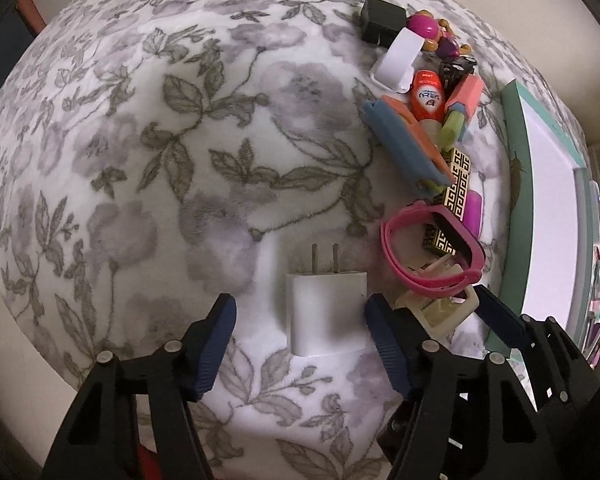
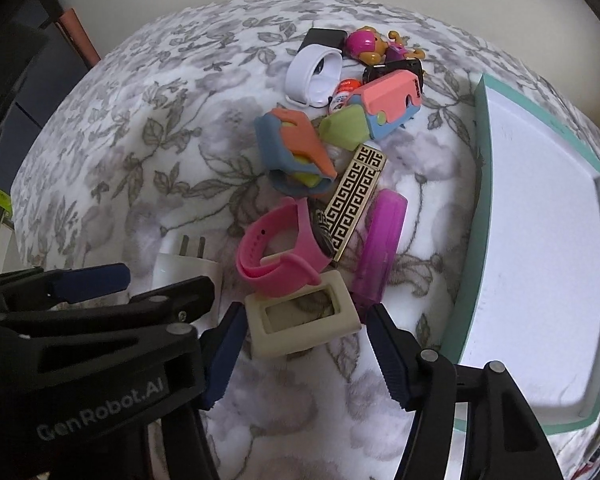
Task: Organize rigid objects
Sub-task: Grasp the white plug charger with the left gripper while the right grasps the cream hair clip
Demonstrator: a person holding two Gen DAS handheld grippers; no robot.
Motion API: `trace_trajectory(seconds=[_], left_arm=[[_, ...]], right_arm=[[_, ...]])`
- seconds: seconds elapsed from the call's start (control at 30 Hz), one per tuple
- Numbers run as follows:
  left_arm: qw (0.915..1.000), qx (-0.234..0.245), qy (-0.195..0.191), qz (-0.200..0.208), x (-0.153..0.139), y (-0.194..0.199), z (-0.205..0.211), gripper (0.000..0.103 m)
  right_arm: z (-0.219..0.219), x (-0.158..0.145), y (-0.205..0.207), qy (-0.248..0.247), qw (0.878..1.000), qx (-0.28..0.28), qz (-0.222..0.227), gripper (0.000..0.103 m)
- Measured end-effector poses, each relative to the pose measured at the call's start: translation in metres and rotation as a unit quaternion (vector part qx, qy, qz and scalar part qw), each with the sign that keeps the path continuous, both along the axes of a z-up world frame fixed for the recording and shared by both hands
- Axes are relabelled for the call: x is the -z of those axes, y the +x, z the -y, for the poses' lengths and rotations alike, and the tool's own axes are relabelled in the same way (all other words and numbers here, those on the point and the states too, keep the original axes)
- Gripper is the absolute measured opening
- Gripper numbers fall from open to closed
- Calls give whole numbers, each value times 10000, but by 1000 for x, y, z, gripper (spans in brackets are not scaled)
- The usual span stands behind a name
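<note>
Left gripper [image 1: 300, 344]: points down at a floral blanket [image 1: 140, 160]; jaws partly apart, straddling a white charger [image 1: 324, 312] with its prongs toward 12 o'clock. A clear gap shows at the left pad; the right pad sits at the charger's edge, contact uncertain.

Right gripper [image 2: 304, 344]: jaws partly apart, either side of a cream frame [image 2: 300, 320] lying flat; neither pad visibly presses on it.

Box [image 2: 540, 240]: teal-walled, white inside, at 3 o'clock of the pile; the visible interior holds nothing.

Pile, between charger and box, running toward 12 o'clock:
- pink watch strap [image 2: 276, 256], touching the cream frame's far edge
- purple tube [image 2: 380, 240], just beside the strap at 3 o'clock
- black-and-gold patterned case [image 2: 356, 196]
- blue-and-orange holder [image 2: 296, 152]
- pink, blue and green block [image 2: 380, 112]
- white band [image 2: 312, 72]
- black adapter [image 1: 380, 20]
- toy figure with a magenta head [image 2: 364, 44]
</note>
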State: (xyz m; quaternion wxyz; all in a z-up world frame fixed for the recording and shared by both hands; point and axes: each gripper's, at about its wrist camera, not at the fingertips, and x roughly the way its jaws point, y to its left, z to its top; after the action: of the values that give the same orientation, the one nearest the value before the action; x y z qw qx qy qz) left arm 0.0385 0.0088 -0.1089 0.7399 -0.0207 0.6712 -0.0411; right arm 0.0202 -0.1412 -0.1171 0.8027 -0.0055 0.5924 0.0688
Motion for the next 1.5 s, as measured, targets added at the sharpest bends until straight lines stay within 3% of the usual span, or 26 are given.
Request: trace_trajectory(seconds=[0.3,0.57,0.9,1.07,1.3,1.5], left_arm=[[10000,45,45,-32,0,0,4,67],[9999,167,32,-21,-8,-3,5,59],[9992,367,166,-80,5,12,37,56],[9989,420,161,-133,7,13,43,45],[9987,457,208,-59,11,19,54,45],[9986,424,238,203,-6,16,49,45]], right_arm=[[0,-1,0,67,10000,-31,0,59],[7,-4,-4,50,10000,-14,-76,59],[16,-6,-9,112,9998,82,-166,59],[15,-6,-9,76,9998,55,-172,59],[11,-5,-8,92,9998,66,-180,59],[14,-11,-9,242,9996,114,-110,58]])
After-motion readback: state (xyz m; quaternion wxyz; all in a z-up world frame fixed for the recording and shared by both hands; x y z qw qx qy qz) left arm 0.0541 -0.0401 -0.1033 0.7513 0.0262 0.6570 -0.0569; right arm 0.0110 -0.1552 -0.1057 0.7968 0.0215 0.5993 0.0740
